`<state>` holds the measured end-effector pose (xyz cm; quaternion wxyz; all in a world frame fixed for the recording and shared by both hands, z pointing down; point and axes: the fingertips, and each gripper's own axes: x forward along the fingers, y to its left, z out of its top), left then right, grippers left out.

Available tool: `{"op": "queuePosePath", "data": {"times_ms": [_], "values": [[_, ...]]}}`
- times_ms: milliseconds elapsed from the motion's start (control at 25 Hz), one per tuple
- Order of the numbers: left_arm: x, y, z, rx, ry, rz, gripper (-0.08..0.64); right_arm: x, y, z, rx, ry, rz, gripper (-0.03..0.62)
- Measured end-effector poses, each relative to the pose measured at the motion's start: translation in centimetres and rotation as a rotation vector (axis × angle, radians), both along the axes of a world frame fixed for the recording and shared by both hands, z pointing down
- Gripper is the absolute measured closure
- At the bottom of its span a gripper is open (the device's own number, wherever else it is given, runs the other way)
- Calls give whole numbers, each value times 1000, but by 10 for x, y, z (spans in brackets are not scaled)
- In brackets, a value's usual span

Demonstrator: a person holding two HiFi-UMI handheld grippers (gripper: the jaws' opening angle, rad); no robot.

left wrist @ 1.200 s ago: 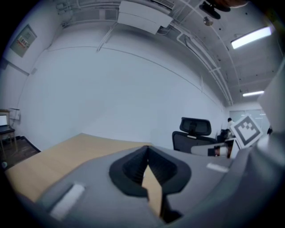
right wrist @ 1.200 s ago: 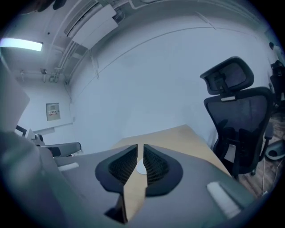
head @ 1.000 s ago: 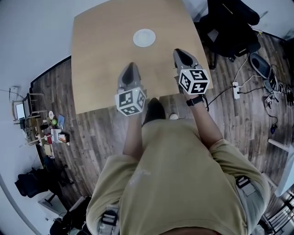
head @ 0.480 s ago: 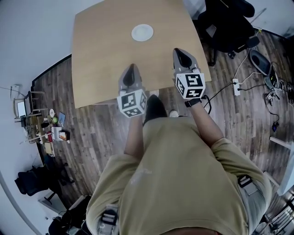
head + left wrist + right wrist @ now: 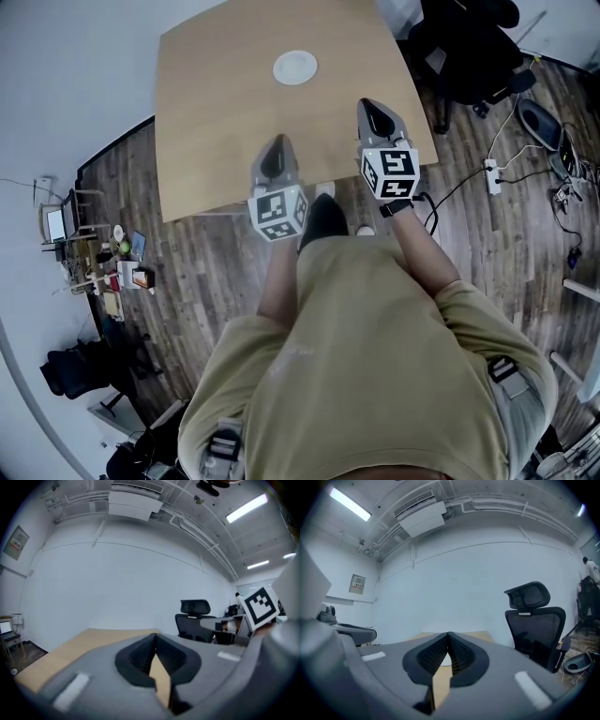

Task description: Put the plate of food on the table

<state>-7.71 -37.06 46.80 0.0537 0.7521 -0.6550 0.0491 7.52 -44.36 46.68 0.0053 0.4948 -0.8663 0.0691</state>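
The small round white plate [image 5: 295, 67], seemingly bare, lies on the tan wooden table [image 5: 206, 112]. It is ahead of the left gripper [image 5: 275, 145] and right gripper [image 5: 368, 106], both clenched and empty.

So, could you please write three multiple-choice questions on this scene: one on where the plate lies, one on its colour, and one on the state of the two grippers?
1. Where on the table does the plate lie?
A. On the far half, by itself
B. At the near edge
C. Hanging over the left edge

2. What colour is the plate?
A. Red
B. White
C. Black

3. How do the jaws of the left gripper and the right gripper stand?
A. Both wide open
B. Both shut, with nothing between them
C. The right ones clamped on the plate

Answers:
1 A: the head view shows it well beyond both grippers, apart from them.
2 B: it is a pale white disc on the tan wood.
3 B: in each gripper view the jaws meet and hold nothing.
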Motion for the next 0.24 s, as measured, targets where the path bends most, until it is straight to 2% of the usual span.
{"op": "queuePosePath", "data": {"times_ms": [240], "values": [[5,-5,39,-89,-16,4,561,-6,-10,34,-50,74,-36,586]]}}
